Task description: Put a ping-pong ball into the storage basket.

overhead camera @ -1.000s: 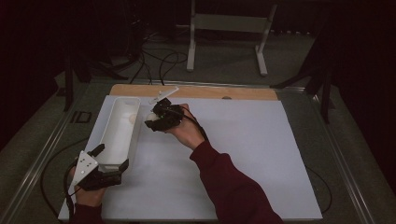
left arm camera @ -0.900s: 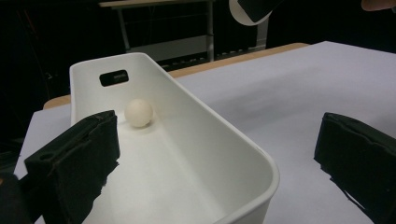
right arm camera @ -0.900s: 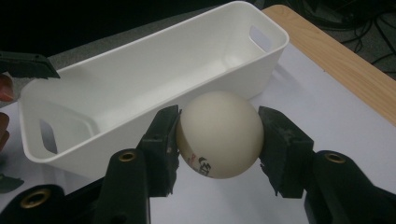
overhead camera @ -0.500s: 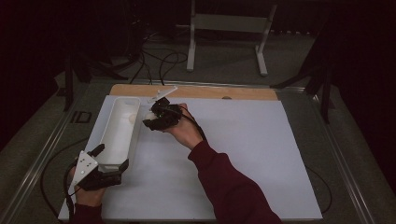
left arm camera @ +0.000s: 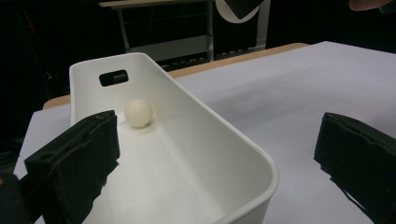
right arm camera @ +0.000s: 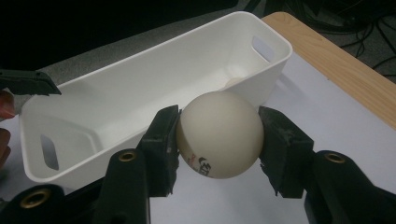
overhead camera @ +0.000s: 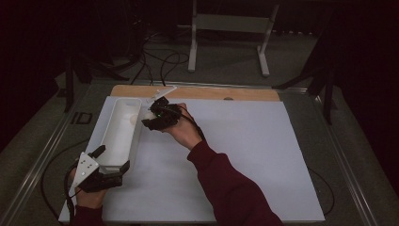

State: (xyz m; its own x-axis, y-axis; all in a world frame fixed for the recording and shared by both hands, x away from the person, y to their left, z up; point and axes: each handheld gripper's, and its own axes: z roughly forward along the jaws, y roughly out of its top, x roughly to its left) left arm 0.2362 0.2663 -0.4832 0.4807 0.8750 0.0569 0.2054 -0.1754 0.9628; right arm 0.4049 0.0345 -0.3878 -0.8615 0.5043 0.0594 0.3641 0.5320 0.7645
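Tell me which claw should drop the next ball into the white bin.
Right. The right claw is shut on a ball just beside the white bin, near its far end. The left claw is open, with the bin's near corner between its jaws, likely steadying it.

Dark lab: floor cables (overhead camera: 155, 61), metal stand (overhead camera: 230, 28)

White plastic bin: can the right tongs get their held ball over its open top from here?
Probably yes: the right tongs, shut on the white ball, sit beside the white plastic bin; nothing covers its top.
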